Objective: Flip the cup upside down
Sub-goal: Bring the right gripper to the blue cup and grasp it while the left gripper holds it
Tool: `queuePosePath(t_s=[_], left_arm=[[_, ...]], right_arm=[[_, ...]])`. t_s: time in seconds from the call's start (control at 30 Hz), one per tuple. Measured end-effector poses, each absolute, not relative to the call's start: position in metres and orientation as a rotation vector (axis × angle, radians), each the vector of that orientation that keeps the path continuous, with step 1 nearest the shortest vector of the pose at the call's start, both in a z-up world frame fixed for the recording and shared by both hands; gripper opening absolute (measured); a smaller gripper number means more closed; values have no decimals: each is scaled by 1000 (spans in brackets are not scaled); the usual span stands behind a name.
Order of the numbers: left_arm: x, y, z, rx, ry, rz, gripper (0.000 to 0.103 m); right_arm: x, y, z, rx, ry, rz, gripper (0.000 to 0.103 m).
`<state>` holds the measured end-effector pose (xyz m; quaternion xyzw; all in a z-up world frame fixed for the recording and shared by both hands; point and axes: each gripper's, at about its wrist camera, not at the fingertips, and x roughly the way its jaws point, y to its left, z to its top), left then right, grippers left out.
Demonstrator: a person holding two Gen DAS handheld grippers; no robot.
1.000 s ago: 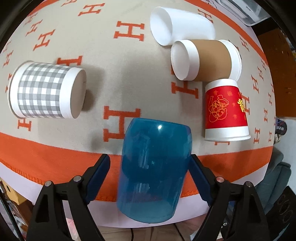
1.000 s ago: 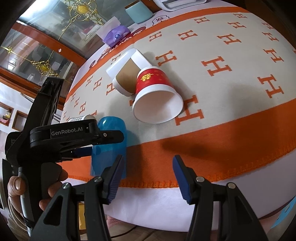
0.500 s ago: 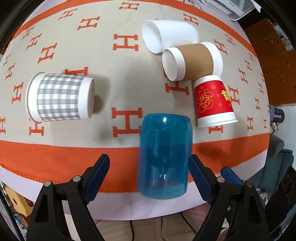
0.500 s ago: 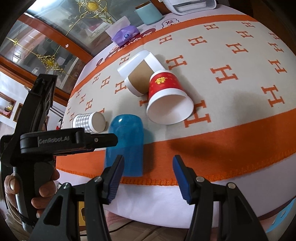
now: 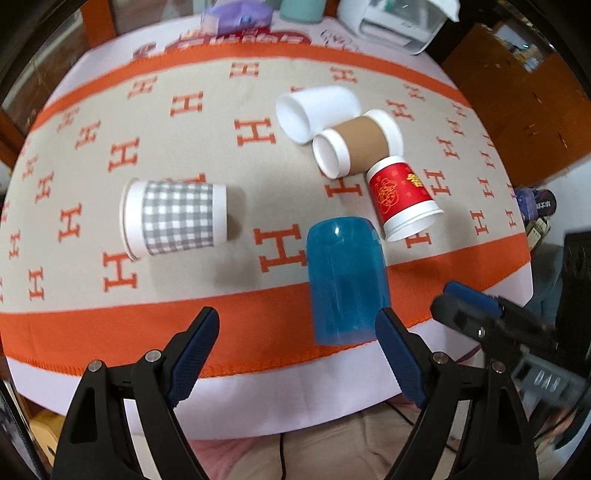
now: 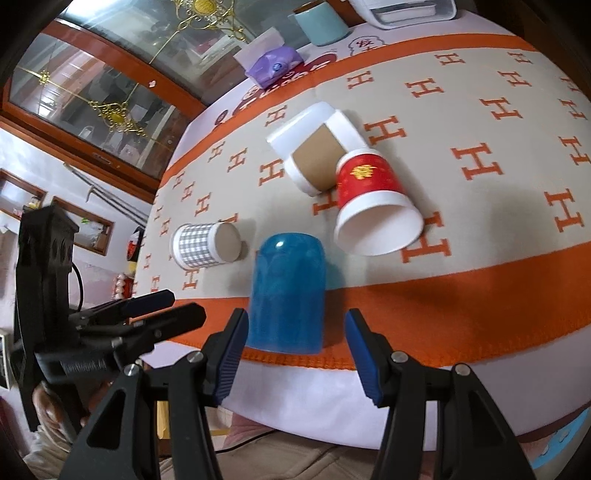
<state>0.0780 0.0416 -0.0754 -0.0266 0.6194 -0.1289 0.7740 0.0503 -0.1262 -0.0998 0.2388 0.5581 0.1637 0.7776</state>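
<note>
Blue cup (image 5: 345, 280) stands mouth-down on the tablecloth (image 5: 184, 147), closed base up, near the front edge w/ its rim on the orange border stripe. Nothing grips it.

Left gripper (image 5: 297, 354) hangs just in front of the table edge, jaws spread wide, empty. The blue cup sits between the two finger lines but further out, closer to the right-hand finger; no contact that I can see. In the right wrist view the same gripper (image 6: 162, 314) shows at the left side, off to the cup's left, somewhat blurred.

Right gripper (image 6: 295, 343) also wide open, holding nothing. Blue cup (image 6: 288, 291) sits just ahead of its fingertips, centred in the gap, left pad v. close to the cup wall; can't tell if it touches. From the left wrist view the right gripper (image 5: 465, 306) comes in at the lower right, blurred.

Other cups all lie on their sides:
- grey-check cup (image 5: 173, 218), left of the blue one, well apart
- red cup (image 5: 400, 195), just behind-right of the blue one, mouth toward the front edge
- brown-sleeve cup (image 5: 358, 146), touching the red cup's base end
- white cup (image 5: 314, 109), behind and against the brown one

Far edge of the table: purple tissue pack (image 6: 273, 64), teal mug (image 6: 321, 22), white appliance (image 5: 399, 22).
</note>
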Motion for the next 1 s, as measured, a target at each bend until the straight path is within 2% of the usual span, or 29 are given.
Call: queuePosePath(t_s=[0.13,0.43,0.6,0.97,1.0], left_arm=[[70,44,-70,-42,1268,-308,85],[67,61,-95,-159,1200,-343,85],[65,70,-107,-213,1186,-369,85],[73,75,-132,-246,1223,-399,85],[74,75,-134,-245,1225,-397,85]], right_arm=[[59,-120,-104,539,1230,386,56],[92,-112,-136,570,1324,396,58],[105,-109,-151,595,1346,405,67],[122,-87,-174,582,1430,467,68],[123,-86,-175,595,1435,471,65]])
